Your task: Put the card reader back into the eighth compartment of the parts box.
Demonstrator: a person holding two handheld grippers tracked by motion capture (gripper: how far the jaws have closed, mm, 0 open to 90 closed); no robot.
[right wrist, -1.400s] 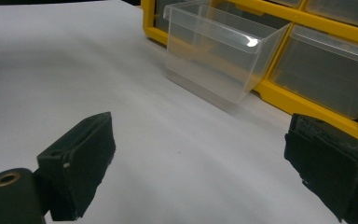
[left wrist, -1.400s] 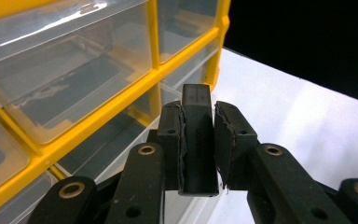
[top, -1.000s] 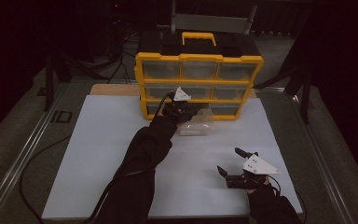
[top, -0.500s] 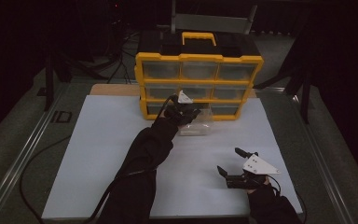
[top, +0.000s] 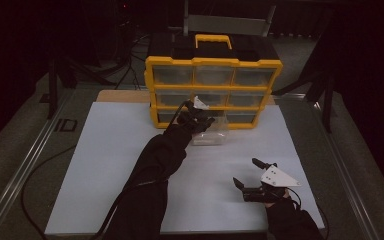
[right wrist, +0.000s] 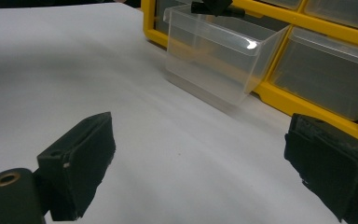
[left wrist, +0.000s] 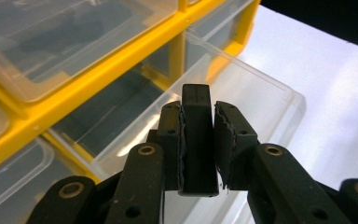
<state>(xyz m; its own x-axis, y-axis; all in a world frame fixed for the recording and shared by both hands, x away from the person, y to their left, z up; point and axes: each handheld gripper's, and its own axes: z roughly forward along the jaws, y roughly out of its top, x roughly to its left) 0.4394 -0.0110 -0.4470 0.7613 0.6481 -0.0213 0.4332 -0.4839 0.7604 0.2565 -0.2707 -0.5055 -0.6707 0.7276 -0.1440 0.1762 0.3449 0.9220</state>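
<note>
Clear plastic drawer (top: pixel 212 134) sits pulled out of the yellow organizer (top: pixel 213 90) at the bench's far edge; my left gripper (top: pixel 196 119) is over it. Left gripper view: jaws clamp a small black block (left wrist: pixel 196 140) above the drawer. It looks stiff, light, smooth-sided; grip across flat faces. Right gripper view: my right gripper (right wrist: pixel 214 172) is wide, holding nothing, nr the front edge.

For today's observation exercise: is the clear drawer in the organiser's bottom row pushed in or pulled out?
Pulled out: the clear drawer juts from the yellow organiser over the white sheet.
</note>
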